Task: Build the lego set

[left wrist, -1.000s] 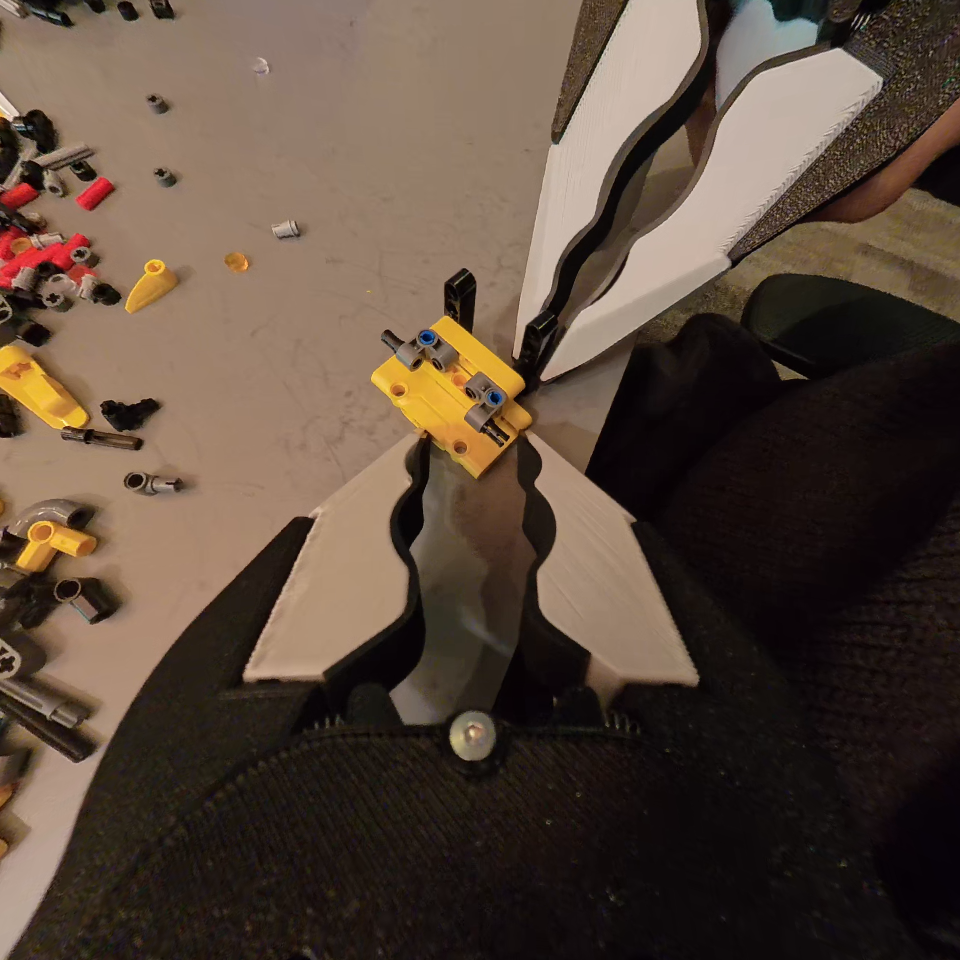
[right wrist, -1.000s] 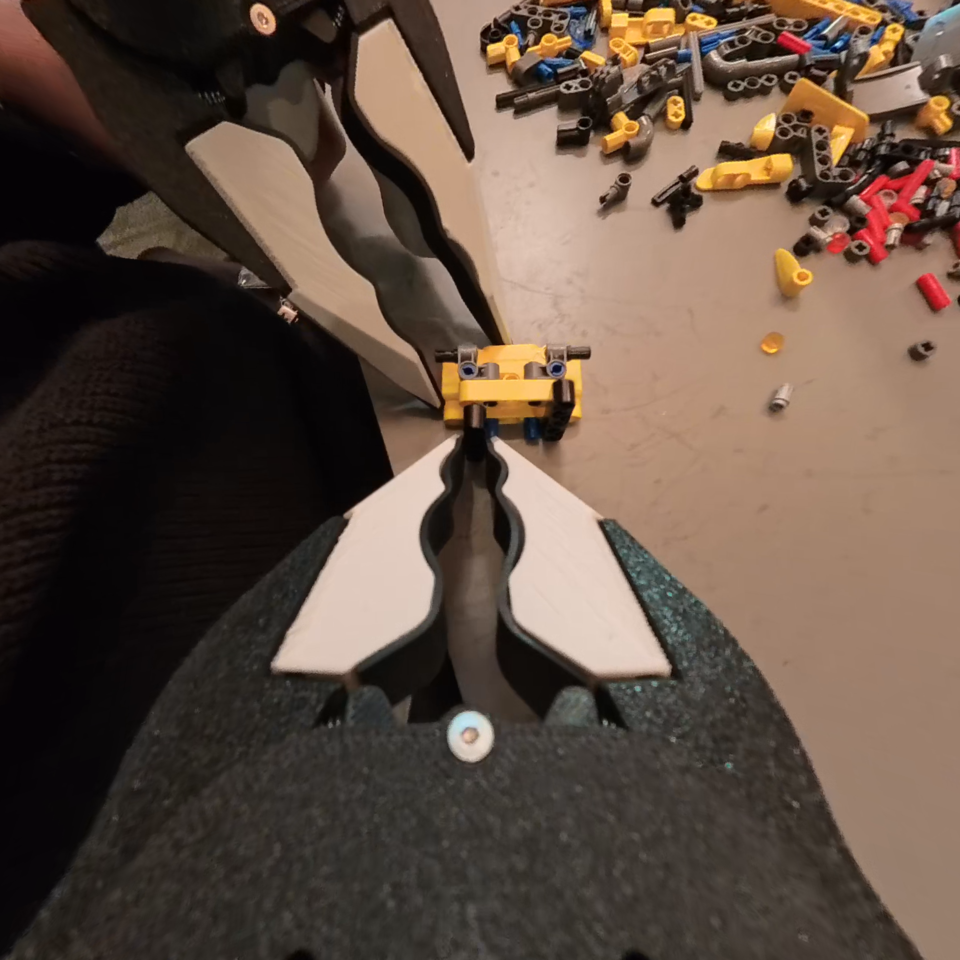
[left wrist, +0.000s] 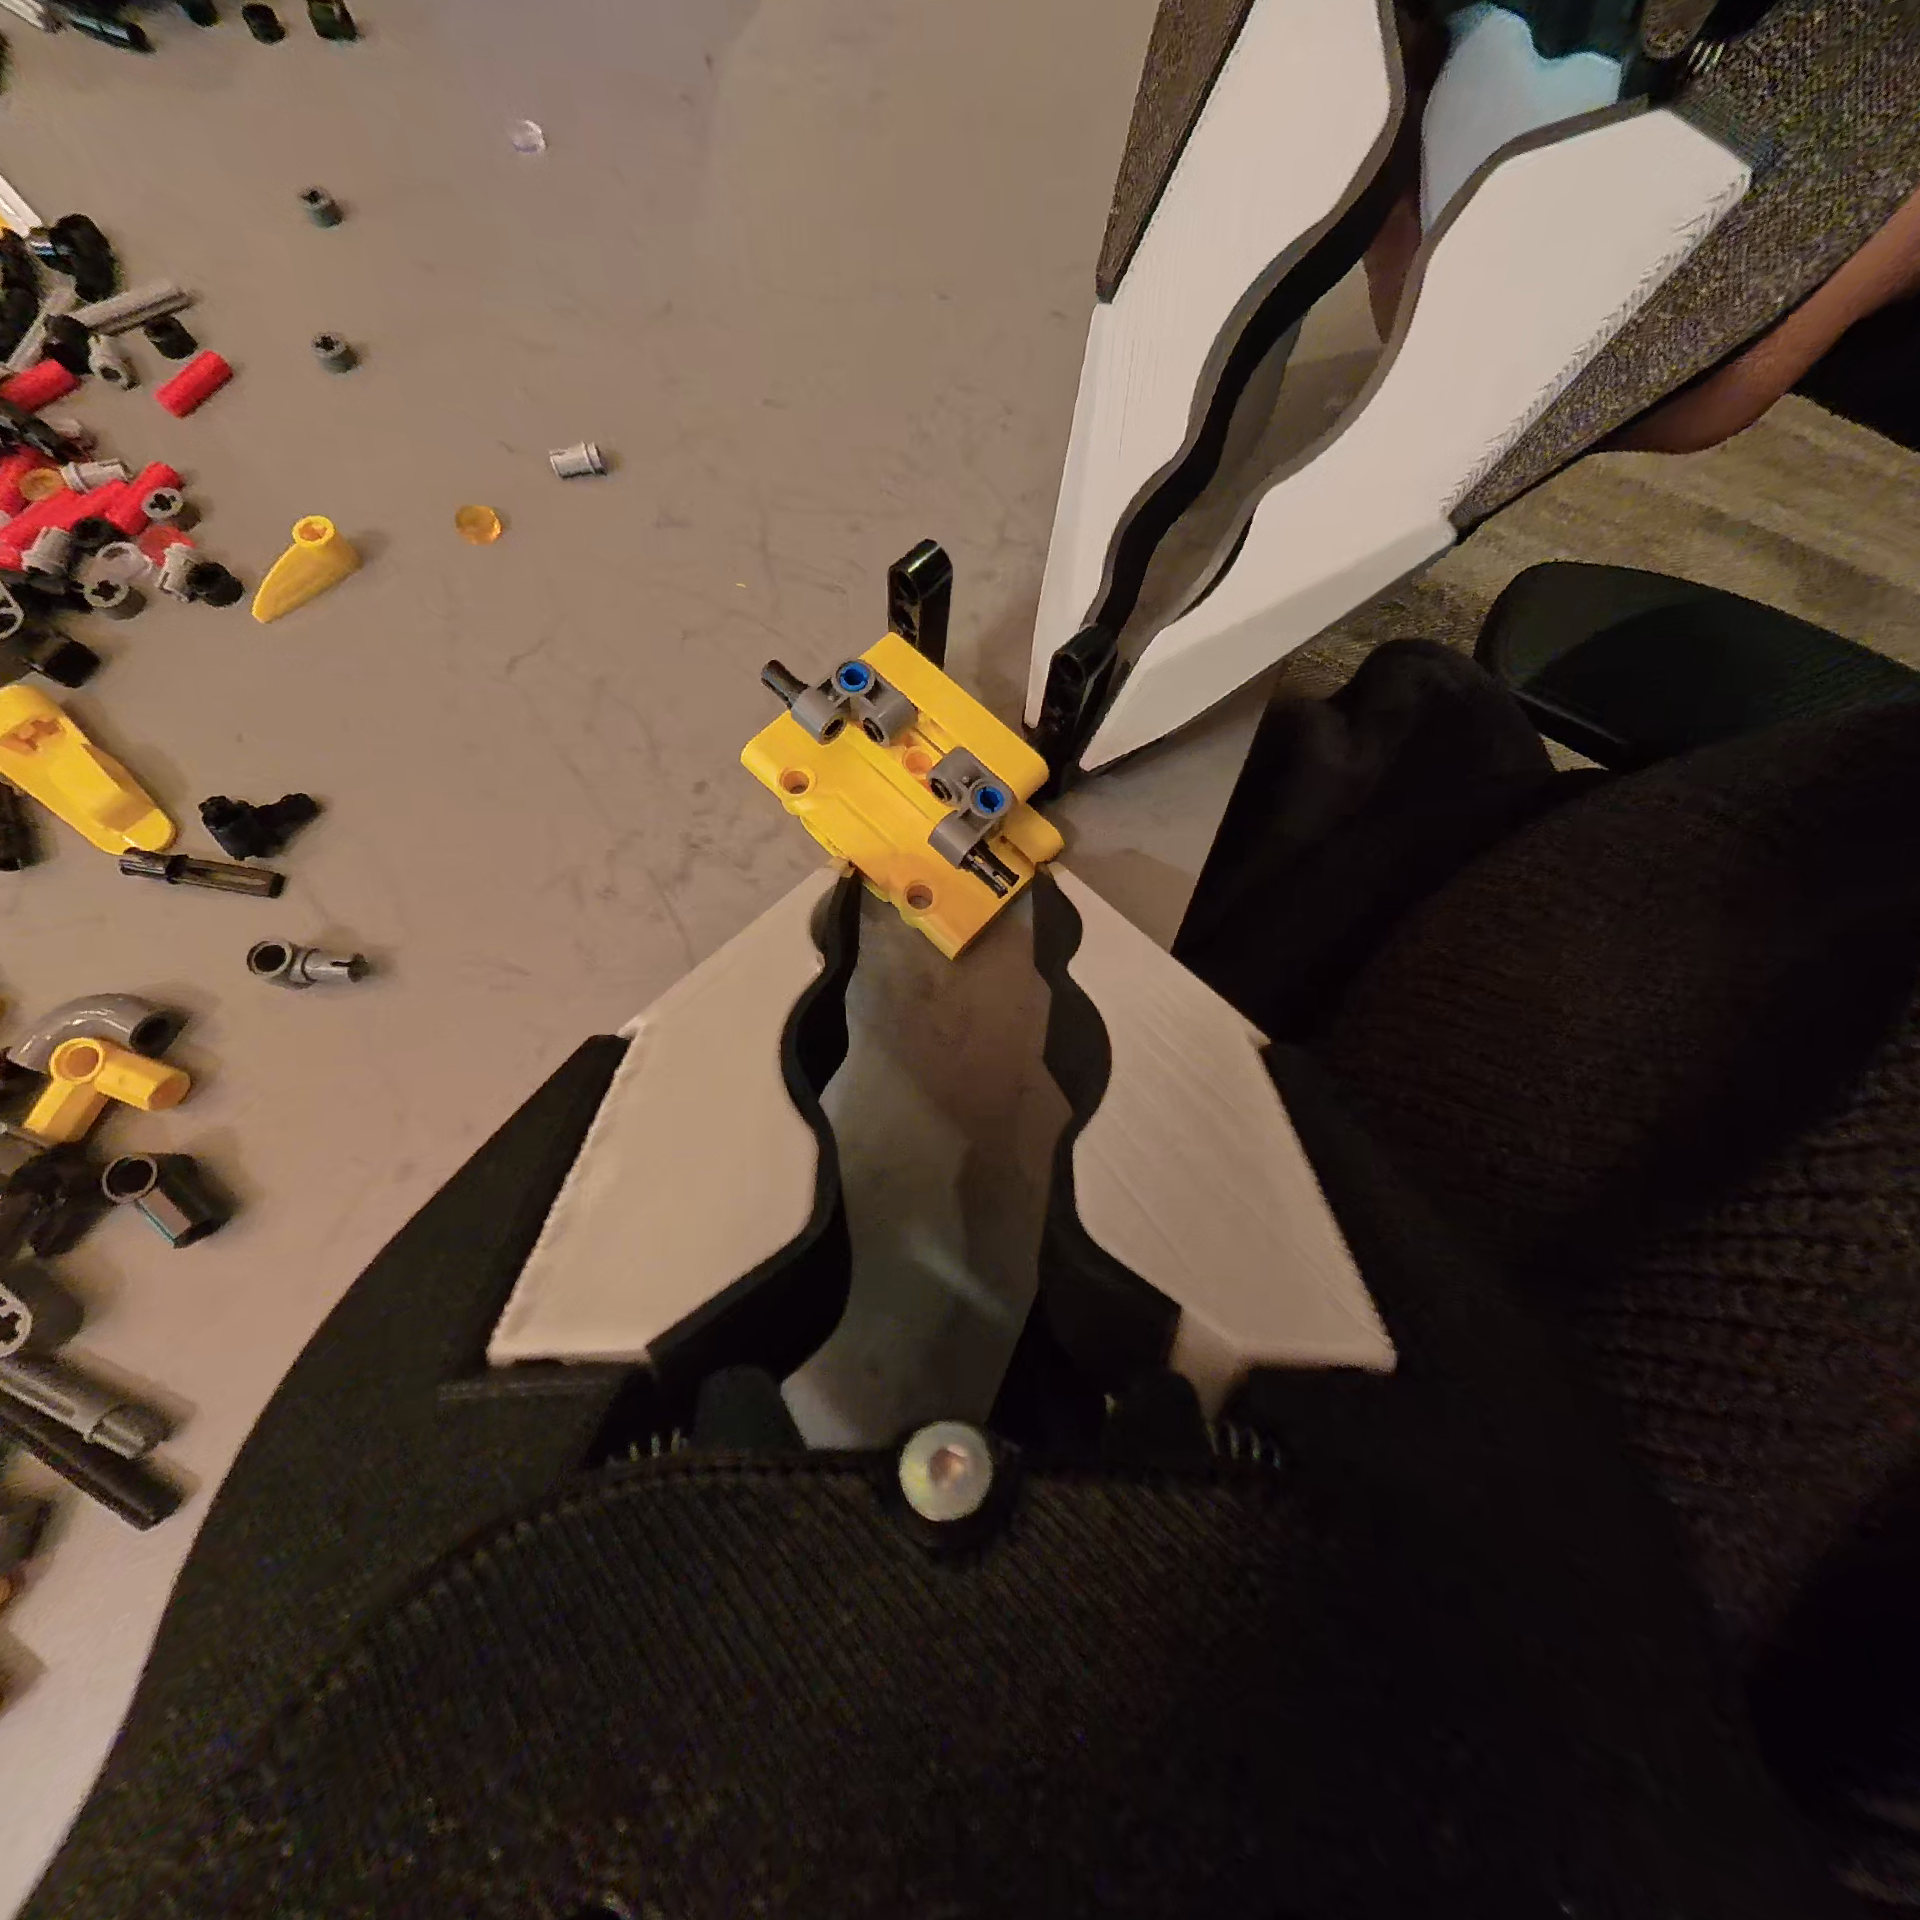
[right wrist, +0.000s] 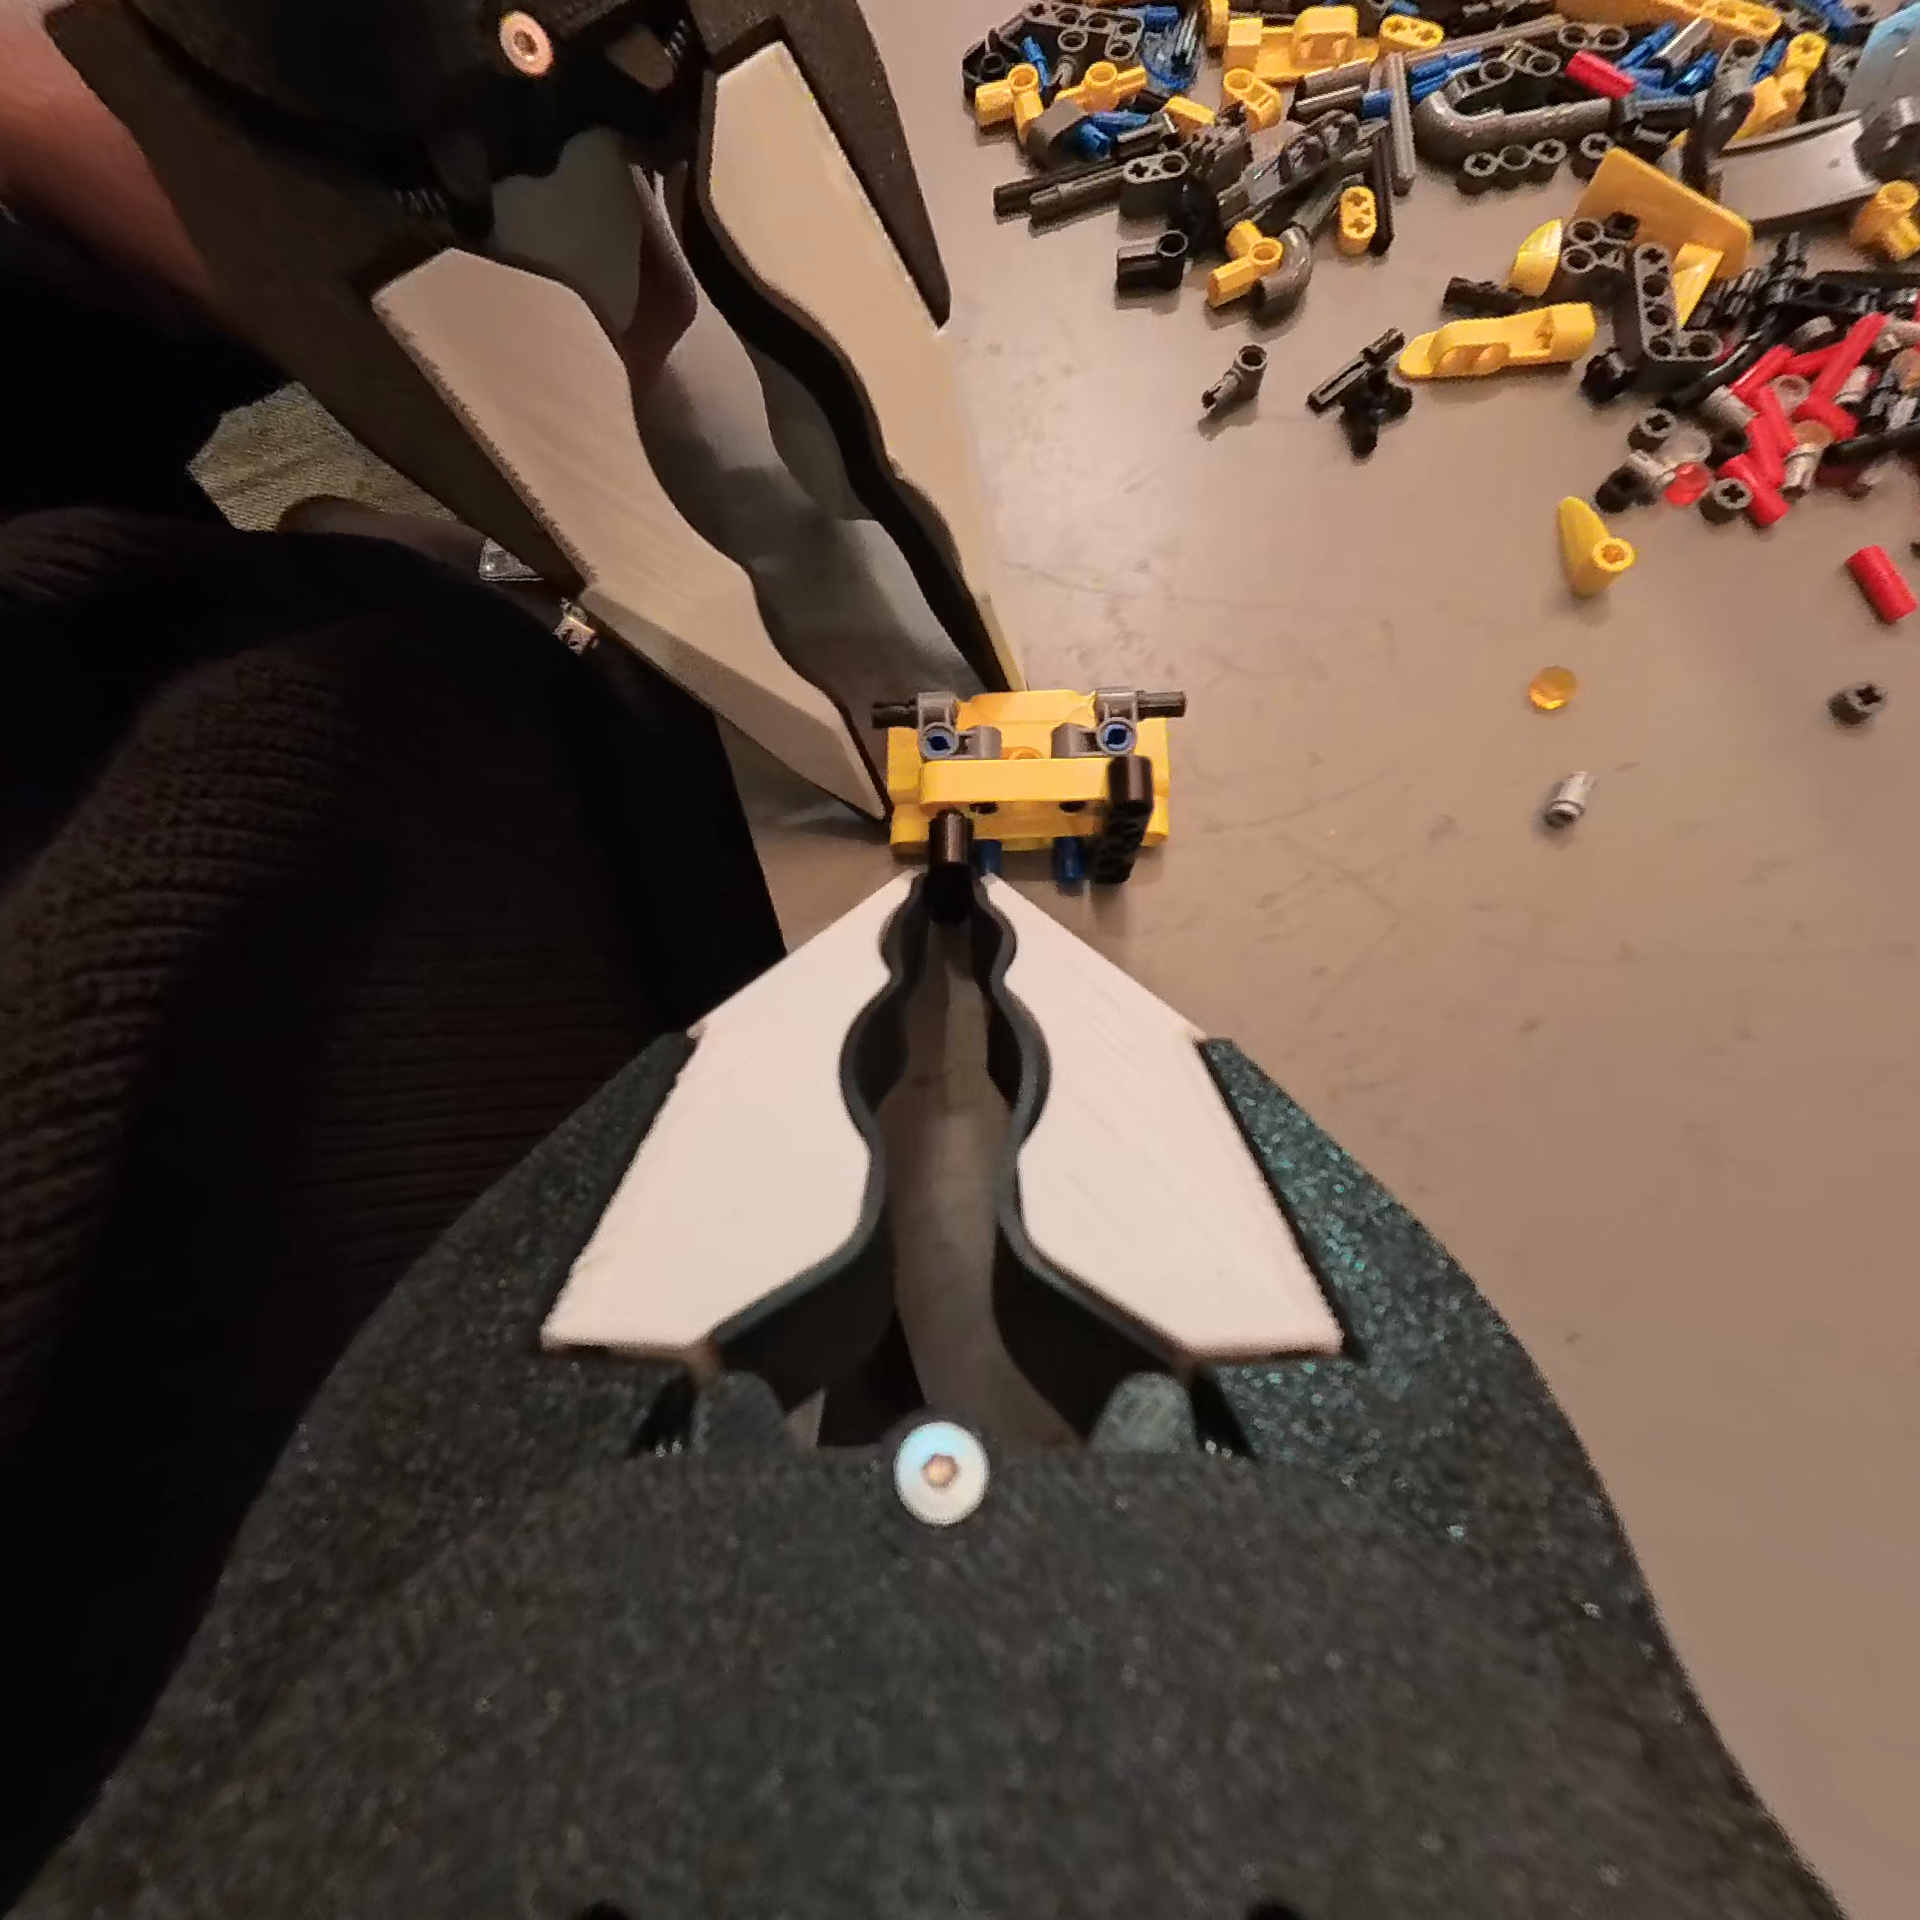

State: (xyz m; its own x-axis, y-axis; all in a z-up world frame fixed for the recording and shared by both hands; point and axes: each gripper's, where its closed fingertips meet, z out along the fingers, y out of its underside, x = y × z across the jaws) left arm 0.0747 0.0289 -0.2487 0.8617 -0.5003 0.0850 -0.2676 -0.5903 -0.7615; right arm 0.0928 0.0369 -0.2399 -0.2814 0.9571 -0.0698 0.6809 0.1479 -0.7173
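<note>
My left gripper [left wrist: 935, 883] is shut on the near edge of a small yellow brick assembly [left wrist: 894, 790] with grey connectors, blue pins and black pins, held at the grey table's edge. A black beam [left wrist: 920, 592] sticks up from its far side. My right gripper [left wrist: 1065, 727] comes in from the upper right, shut on a second black beam [left wrist: 1081, 670] that touches the assembly's right side. In the right wrist view my right gripper [right wrist: 945, 883] pinches that black beam [right wrist: 948, 862] against the assembly [right wrist: 1029, 790], and the left gripper [right wrist: 945, 746] grips the assembly from the upper left.
Loose red, black, grey and yellow parts lie along the left of the table [left wrist: 94, 520] and show in a pile at the upper right [right wrist: 1558, 208]. A yellow cone [left wrist: 301, 566], an orange stud [left wrist: 478, 523] and a grey connector [left wrist: 575, 459] lie nearer. A person's dark sleeve [left wrist: 1558, 1039] is at the right. Left and right tips are no more than a few centimetres apart. Between my left fingertips and the orange stud [left wrist: 478, 523] there is roughly 11 centimeters. The right camera catches it too, in the right wrist view [right wrist: 1553, 694].
</note>
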